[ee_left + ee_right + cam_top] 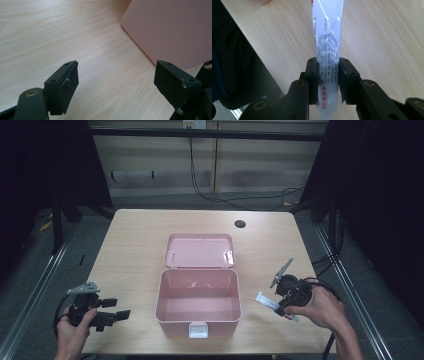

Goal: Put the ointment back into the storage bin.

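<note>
Right gripper [283, 304] pinches the white tube [327, 50] between its jaws, beside the open pink box [198, 303]. Left gripper [111, 309] is spread, empty. Pickup complete; placement in the box is pending.

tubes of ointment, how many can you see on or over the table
1: a white ointment tube with red and grey print, clamped in the right gripper, right of the open pink plastic box. None shows in the box.

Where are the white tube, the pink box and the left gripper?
white tube [327, 47]: right gripper view, its printed middle, above the jaws.
pink box [198, 321]: high view, its front wall.
left gripper [116, 82]: left gripper view, midway between its open jaws.
</note>
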Demonstrator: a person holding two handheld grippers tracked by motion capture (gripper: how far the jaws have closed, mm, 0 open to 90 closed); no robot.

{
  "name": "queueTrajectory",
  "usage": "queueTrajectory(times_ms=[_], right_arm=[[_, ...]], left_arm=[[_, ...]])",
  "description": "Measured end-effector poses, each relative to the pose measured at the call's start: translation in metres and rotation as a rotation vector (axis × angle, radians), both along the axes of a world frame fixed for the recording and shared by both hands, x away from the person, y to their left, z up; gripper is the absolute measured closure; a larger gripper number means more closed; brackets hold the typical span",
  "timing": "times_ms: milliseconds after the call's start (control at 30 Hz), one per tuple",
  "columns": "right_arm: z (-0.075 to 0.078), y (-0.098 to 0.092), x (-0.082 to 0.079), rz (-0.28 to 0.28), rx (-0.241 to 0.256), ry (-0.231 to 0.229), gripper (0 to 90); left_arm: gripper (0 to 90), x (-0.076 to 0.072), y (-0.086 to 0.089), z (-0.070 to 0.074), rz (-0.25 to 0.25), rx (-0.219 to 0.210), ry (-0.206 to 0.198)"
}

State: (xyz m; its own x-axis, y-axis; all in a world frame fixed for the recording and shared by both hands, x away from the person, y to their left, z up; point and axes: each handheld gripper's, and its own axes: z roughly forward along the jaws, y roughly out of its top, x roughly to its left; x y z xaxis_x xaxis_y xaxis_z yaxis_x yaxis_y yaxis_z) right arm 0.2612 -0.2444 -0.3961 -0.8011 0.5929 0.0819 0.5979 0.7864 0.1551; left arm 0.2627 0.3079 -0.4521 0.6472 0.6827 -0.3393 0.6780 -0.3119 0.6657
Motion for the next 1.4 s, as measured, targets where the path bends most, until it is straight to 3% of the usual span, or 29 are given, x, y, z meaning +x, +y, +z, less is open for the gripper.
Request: queueTrajectory(times_ms=[167,333,733,900,1400], right_arm=[[0.014,0.002,-0.001,0.05,-0.012,-0.005,71.6],[0.028,0.005,0.0,0.055,-0.006,0.0,71.6],[0.042,0.008,0.005,0.118,-0.013,0.028,71.5],[0.05,0.009,0.006,0.107,0.009,0.016,71.5],[0.075,0.024,0.009,0.19,0.047,-0.015,71.5]], left_arm=[[19.7,0.0,0.0,0.0,0.0,-0.001,0.0],[19.7,0.0,0.0,0.0,0.0,-0.001,0.0],[19.7,0.0,0.0,0.0,-0.002,0.0,0.002],[19.7,0.001,0.001,0.0,-0.003,0.003,0.002],[19.7,0.001,0.001,0.0,-0.002,-0.003,0.003]])
